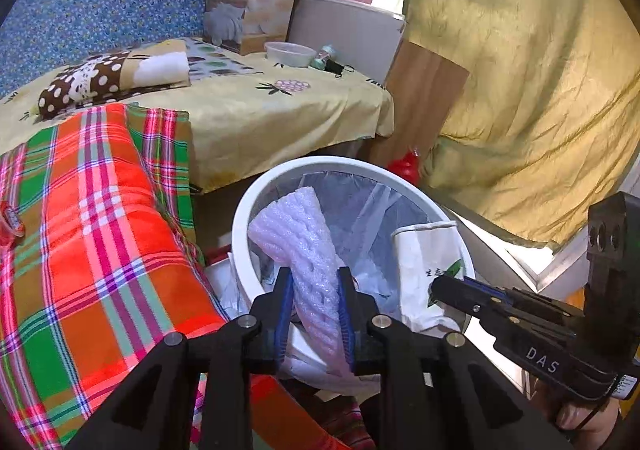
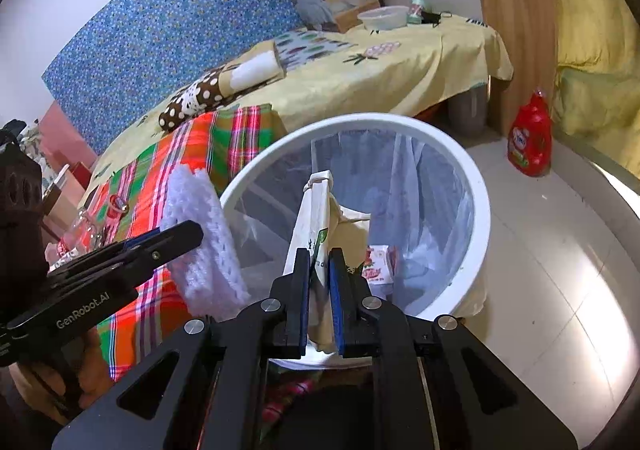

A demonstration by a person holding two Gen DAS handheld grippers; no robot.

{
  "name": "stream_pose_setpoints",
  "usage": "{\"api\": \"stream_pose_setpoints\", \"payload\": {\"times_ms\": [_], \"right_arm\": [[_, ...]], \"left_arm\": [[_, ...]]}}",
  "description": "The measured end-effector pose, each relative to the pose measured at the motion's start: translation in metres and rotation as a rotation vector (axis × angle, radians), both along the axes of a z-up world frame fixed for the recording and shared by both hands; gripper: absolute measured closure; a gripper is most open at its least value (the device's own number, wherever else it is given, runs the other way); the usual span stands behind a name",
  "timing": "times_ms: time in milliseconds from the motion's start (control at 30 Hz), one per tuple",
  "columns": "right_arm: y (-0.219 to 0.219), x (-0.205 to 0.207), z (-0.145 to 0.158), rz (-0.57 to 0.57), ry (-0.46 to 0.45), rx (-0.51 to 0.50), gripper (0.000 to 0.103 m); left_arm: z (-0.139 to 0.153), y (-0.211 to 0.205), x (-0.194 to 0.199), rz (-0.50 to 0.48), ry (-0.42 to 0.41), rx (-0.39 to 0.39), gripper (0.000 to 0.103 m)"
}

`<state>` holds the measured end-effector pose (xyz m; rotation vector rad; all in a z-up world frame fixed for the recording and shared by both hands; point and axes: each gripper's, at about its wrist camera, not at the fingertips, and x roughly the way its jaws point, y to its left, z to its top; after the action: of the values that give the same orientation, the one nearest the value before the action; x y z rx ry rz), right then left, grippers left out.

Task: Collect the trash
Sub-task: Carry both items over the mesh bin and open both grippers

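- The left gripper has a strip of white foam netting between its blue pads; the jaws stand narrowly apart with the foam filling the gap, and I cannot tell whether they press it or have let go.
- The foam stands over the near-left rim of the white bin, its upper end leaning inward, apparently so that it falls into the liner once freed.
- The right gripper pinches a crumpled white paper bag with green print, jaws nearly together on the thin paper.
- That bag hangs over the near edge of the bin, inside the rim, so a release would probably drop it straight in.
- A small red-and-white carton already lies at the bottom, on the clear liner.
- The bin sits on the floor against the edge of the bed, beside the plaid blanket, within reach of both hands.
- Both pieces of trash look ready for release.
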<state>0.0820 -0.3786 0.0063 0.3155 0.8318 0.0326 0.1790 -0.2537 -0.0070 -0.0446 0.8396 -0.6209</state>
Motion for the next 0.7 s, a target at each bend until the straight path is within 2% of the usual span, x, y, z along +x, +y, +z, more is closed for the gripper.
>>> {"api": "stream_pose_setpoints", "payload": {"times_ms": [133,200,267,467,567,700], "right_arm": [[0.002,0.000,0.000,0.009,0.006,-0.005,0.089],[0.001,0.001,0.001,0.011,0.003,-0.009,0.083],[0.001,0.000,0.002,0.006,-0.002,-0.006,0.069],[-0.002,-0.003,0.007,-0.010,-0.016,-0.002,0.068],[-0.001,-0.003,0.008,-0.014,-0.018,-0.003,0.068],[-0.003,-0.005,0.010,-0.021,-0.023,-0.001,0.068]], "left_arm": [[0.001,0.000,0.000,0.005,-0.009,-0.004,0.071],[0.002,0.002,0.000,0.014,-0.009,-0.014,0.068],[0.003,0.005,0.001,0.020,-0.007,-0.019,0.067],[0.005,0.009,-0.002,0.019,-0.015,-0.040,0.064],[0.007,0.007,-0.002,-0.009,-0.016,-0.059,0.052],[0.011,0.007,-0.005,-0.016,-0.030,-0.076,0.051]]}}
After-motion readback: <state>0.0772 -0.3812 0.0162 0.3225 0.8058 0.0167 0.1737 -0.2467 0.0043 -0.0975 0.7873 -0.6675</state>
